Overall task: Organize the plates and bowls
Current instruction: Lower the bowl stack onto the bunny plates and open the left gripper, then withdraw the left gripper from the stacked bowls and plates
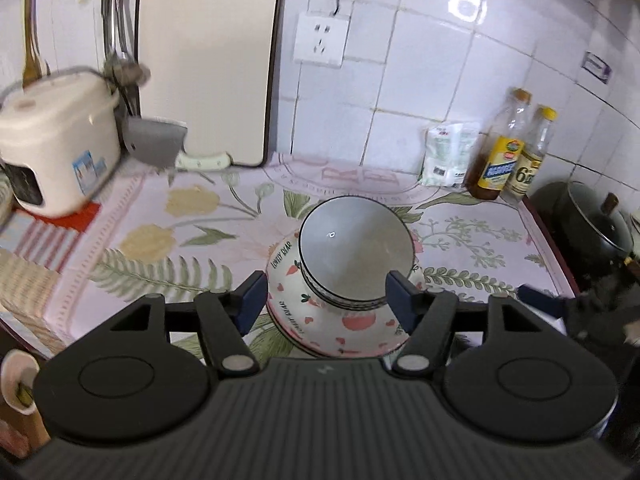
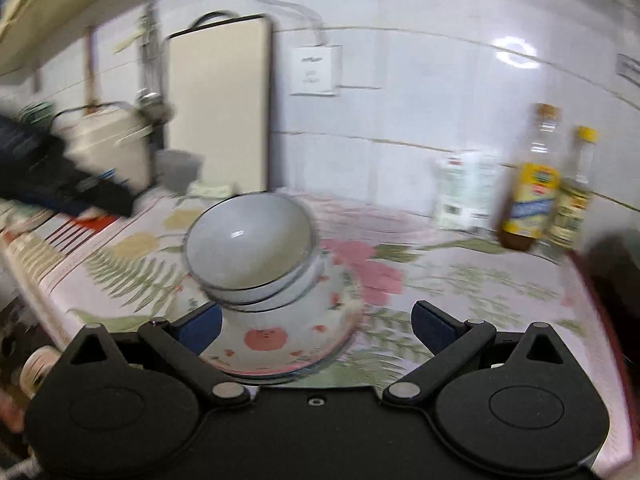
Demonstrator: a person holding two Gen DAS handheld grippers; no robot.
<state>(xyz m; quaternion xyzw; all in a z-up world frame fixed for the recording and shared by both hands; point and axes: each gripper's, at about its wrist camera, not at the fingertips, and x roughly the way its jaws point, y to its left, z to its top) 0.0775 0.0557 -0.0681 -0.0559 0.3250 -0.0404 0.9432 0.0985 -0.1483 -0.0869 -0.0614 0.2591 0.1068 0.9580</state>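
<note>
Sitting stacked on the desk (image 1: 192, 216), the bowls (image 1: 348, 272) save room. Left claw (image 1: 326, 296) hangs wide apart around them, touching nothing; right claw (image 2: 316, 330) is released too.

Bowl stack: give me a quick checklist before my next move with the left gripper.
1. Left gripper open and straddling the stack: ok.
2. Pads touching a bowl: cannot tell.
3. White bowls seated level in the patterned bowl: not ok, tilted.
4. Right gripper open, holding nothing: ok.
5. Right gripper clear of the stack: not ok, its left finger is close beside it.
6. Right view sharp: not ok, blurred.
</note>
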